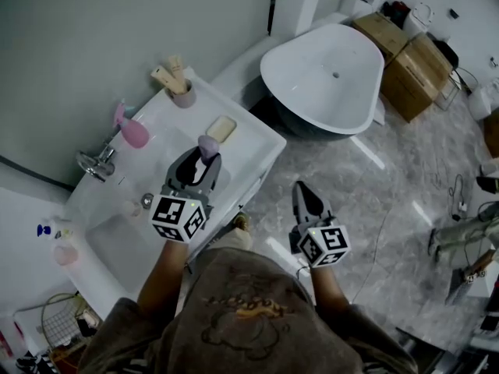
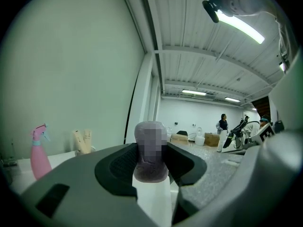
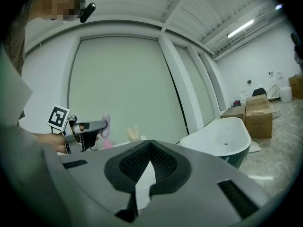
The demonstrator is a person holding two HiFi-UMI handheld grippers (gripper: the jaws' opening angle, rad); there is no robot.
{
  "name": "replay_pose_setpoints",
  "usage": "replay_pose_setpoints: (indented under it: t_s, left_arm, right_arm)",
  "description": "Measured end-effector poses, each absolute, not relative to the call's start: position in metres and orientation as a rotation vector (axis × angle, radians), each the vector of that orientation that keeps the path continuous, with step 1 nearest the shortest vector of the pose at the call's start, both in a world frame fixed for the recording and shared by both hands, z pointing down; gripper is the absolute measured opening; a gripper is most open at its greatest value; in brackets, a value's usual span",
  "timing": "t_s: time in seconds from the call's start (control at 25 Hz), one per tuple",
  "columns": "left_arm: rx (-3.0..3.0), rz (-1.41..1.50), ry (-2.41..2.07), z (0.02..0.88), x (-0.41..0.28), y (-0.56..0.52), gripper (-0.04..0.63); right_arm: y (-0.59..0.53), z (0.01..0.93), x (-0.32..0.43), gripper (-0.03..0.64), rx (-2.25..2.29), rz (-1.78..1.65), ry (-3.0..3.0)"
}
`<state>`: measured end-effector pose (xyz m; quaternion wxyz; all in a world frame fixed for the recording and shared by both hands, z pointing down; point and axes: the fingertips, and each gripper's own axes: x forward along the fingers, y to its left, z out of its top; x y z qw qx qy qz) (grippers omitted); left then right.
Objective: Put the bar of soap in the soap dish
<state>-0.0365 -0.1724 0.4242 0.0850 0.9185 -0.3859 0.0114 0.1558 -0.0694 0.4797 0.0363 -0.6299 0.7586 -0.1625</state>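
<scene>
A lilac bar of soap (image 1: 207, 143) stands on end between the jaws of my left gripper (image 1: 205, 156), which is shut on it above the white vanity top (image 1: 257, 142). Just beyond the soap lies the cream rectangular soap dish (image 1: 221, 128), with nothing in it. In the left gripper view the soap (image 2: 151, 148) pokes up from the closed jaws. My right gripper (image 1: 305, 191) hangs over the marble floor to the right of the vanity, shut with nothing held (image 3: 149, 161). In the right gripper view the left gripper (image 3: 87, 128) shows off to the left with the soap (image 3: 107, 125) at its tip.
A pink spray bottle (image 1: 131, 129), a cup of brushes (image 1: 179, 88) and a tap (image 1: 97, 163) stand along the wall. The sink basin (image 1: 117, 244) is left of my left gripper. A white bathtub (image 1: 323, 76) and cardboard boxes (image 1: 409, 61) are farther right.
</scene>
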Motion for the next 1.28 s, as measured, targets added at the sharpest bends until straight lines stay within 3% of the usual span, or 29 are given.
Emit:
replay_pose_setpoints:
  t_s: [0.56,1.28]
  left_arm:
    - [2.667,0.043,-1.114,0.43,-0.021,-0.28,0.178]
    - [2.624,0.182,-1.275,0.447,-0.019,-0.321,0.178]
  right_arm:
    - [-0.194,0.464,0.172,-0.003,-1.923,-0.498,2.321]
    - [-0.242,0.479,0.182,-0.003,-1.761,-0.526,2.526]
